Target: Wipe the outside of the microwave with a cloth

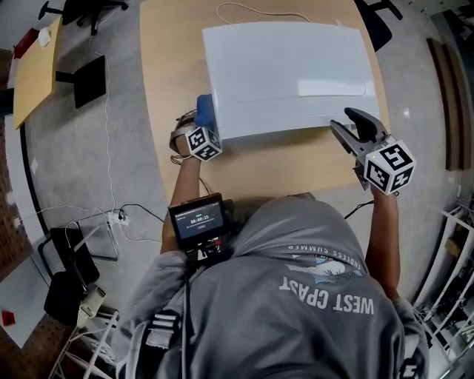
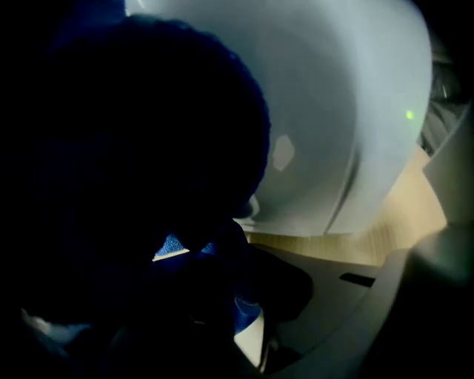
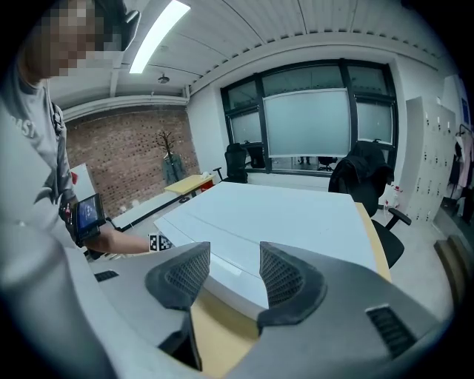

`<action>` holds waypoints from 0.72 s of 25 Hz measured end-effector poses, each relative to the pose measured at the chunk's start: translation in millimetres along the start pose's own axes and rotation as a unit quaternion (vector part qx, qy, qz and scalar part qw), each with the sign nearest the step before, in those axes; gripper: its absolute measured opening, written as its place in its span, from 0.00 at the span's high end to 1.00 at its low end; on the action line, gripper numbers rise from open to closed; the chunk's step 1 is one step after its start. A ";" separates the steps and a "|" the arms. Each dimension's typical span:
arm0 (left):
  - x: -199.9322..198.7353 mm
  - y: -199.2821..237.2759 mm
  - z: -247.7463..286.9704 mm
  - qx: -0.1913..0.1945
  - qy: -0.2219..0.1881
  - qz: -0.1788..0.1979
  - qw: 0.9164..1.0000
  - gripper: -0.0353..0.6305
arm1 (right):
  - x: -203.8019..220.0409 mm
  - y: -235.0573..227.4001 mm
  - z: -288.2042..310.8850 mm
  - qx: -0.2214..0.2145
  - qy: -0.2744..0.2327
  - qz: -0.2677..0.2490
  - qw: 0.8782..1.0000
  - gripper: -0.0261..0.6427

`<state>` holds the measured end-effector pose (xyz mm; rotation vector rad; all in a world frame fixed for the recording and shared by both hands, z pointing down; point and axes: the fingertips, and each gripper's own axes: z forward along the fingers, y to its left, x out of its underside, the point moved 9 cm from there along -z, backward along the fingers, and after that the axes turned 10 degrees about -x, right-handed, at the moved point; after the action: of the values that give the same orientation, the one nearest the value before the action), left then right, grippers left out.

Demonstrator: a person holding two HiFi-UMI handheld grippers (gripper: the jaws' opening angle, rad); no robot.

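Two tongs, two roles. Your left tongs (image 1: pixel 201 127) are clamped together on the blue cloth (image 1: pixel 205 111). It's bunched so a thick wad sticks out past the tips. That wad does the wiping and keeps hard plastic off the casing.

The cloth sits at the front-left corner of the microwave (image 1: pixel 289 74), against or just beside its left side wall. Can't tell if it's actually touching. In the left gripper view the cloth (image 2: pixel 172 243) blocks most of the lens, with the white wall of the microwave (image 2: pixel 341 111) close behind. So you're lined up for that side.

Your right tongs (image 1: pixel 354 126) are apart and empty, just off the front-right corner, over the bench (image 1: pixel 259 170). The right gripper view confirms it: pads (image 3: pixel 184 274) spread, nothing between them, the microwave (image 3: pixel 281 215) just beyond. My read is that they're placed to brace the box so it doesn't skid when you push with the cloth. No contact yet.

The microwave stands mid-bench with its top bare and its cord (image 1: pixel 252 9) running out the back. Looks like the start of the side-wall pass.
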<state>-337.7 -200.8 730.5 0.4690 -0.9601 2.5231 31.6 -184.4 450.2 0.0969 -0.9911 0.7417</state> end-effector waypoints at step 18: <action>-40.9 57.1 -29.1 -0.074 -0.059 0.036 0.995 0.88 | -4.3 -10.2 21.7 -0.025 -0.020 -0.005 0.999 0.64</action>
<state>-334.3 -229.9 660.3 0.5513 -1.2186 2.4882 20.7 -202.9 461.6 0.0734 -1.0452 0.7081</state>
